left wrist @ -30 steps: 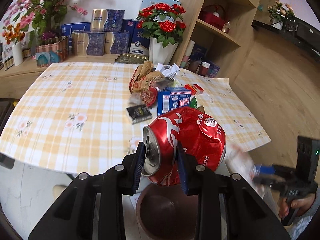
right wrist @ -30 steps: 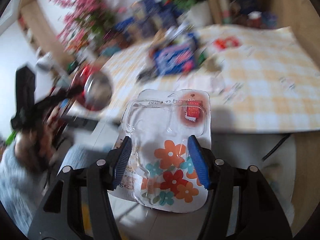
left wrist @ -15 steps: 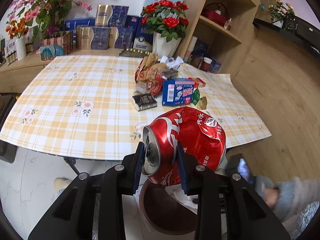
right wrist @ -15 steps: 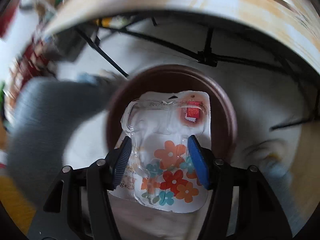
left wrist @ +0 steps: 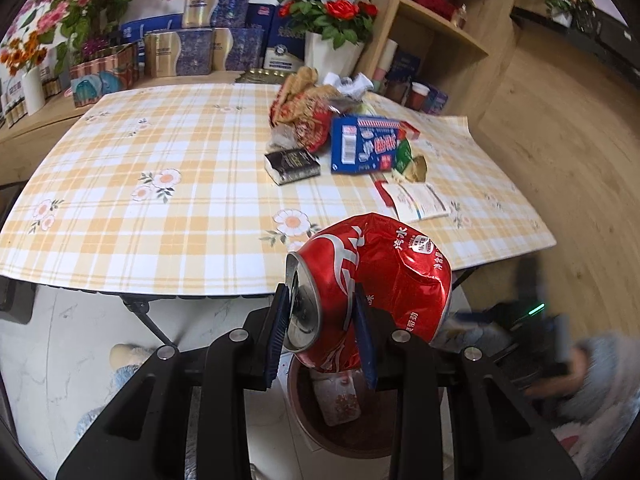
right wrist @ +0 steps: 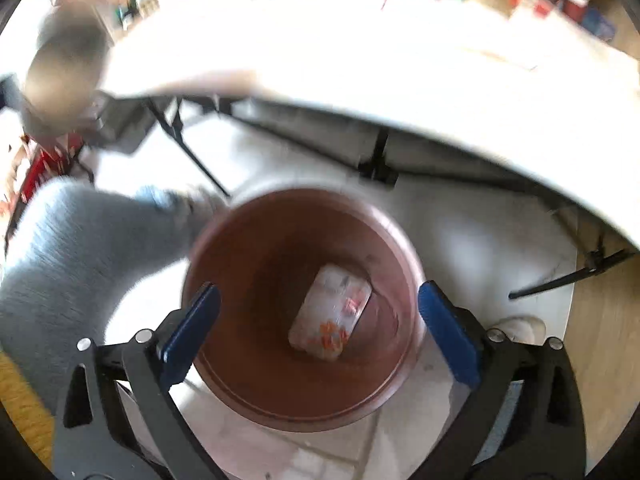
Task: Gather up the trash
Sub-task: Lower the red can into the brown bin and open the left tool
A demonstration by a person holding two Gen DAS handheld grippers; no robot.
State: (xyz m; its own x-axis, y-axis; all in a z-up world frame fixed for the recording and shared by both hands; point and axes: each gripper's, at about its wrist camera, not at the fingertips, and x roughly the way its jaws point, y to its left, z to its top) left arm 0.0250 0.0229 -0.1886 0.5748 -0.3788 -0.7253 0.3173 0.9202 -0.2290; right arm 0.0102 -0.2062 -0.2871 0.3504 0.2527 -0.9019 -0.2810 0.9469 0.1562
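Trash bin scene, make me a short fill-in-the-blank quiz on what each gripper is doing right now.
1. The left gripper is shut on a crushed red ____.
2. The right gripper hangs ____, with nothing between its fingers.
3. The flowered plastic package lies inside the brown ____.
4. The blue carton lies on the ____.

Missing words: can; open; bin; table

Bin (right wrist: 304, 404) on floor, just before counter (left wrist: 168, 208) edge. Plastic package (right wrist: 330, 312) inside bin, on bottom. Can (left wrist: 372, 288) between left gripper (left wrist: 322, 330) fingers, above bin (left wrist: 304, 408). Right gripper (right wrist: 318, 332) over bin, fingers spread either side of rim. On counter, far right side: snack bags (left wrist: 304, 108) behind box (left wrist: 366, 144); small pack (left wrist: 292, 164) left of box; leaflet (left wrist: 420, 200) before box.
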